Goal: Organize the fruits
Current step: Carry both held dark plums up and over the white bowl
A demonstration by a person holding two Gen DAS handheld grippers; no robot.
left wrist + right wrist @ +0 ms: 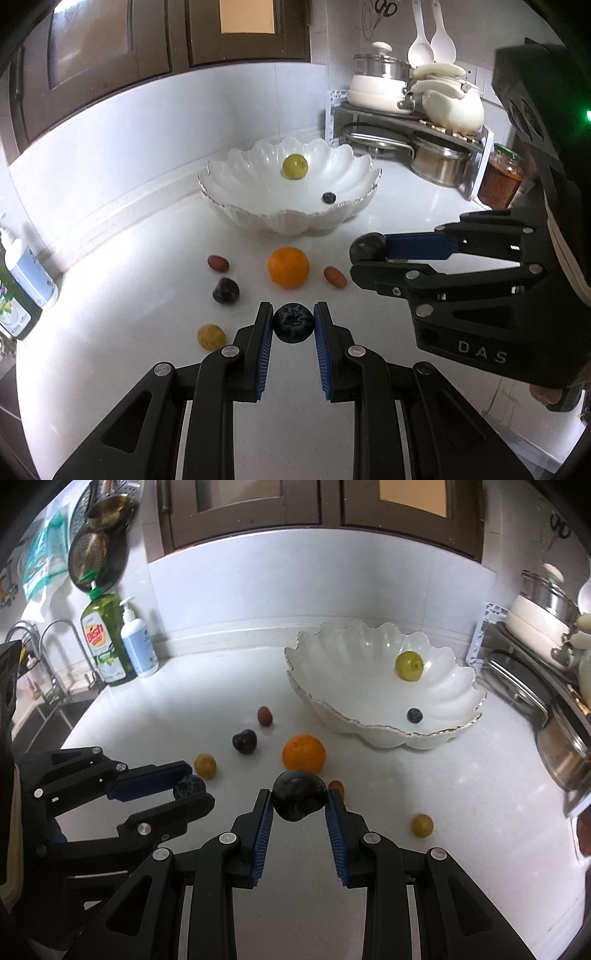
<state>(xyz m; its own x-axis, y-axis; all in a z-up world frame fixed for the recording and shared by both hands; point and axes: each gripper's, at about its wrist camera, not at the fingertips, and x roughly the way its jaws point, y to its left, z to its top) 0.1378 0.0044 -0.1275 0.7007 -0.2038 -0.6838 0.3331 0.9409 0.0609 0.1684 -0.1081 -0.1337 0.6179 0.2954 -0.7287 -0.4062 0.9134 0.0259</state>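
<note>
My left gripper [293, 322] is shut on a blueberry [293, 328], lifted off the white counter. To its right, my right gripper [364, 253] is shut on a dark plum [365, 246]; its own view shows that plum [299, 799] pinched between the blue pads. Behind them stands a white scalloped bowl [288, 218] holding a green fruit [294, 167] and a blueberry [328, 198]. On the counter lie an orange [288, 267], another dark plum [225, 291], a red grape [218, 263], a small orange-red fruit [335, 277] and two yellow fruits [205, 765] [422, 825].
A rack with pots and lids [424, 125] and a jar [500, 177] stand at the back right. At the far left are a dish-soap bottle [105, 642], a pump bottle [136, 642] and a sink with a tap [48, 709]. A tiled wall runs behind the bowl.
</note>
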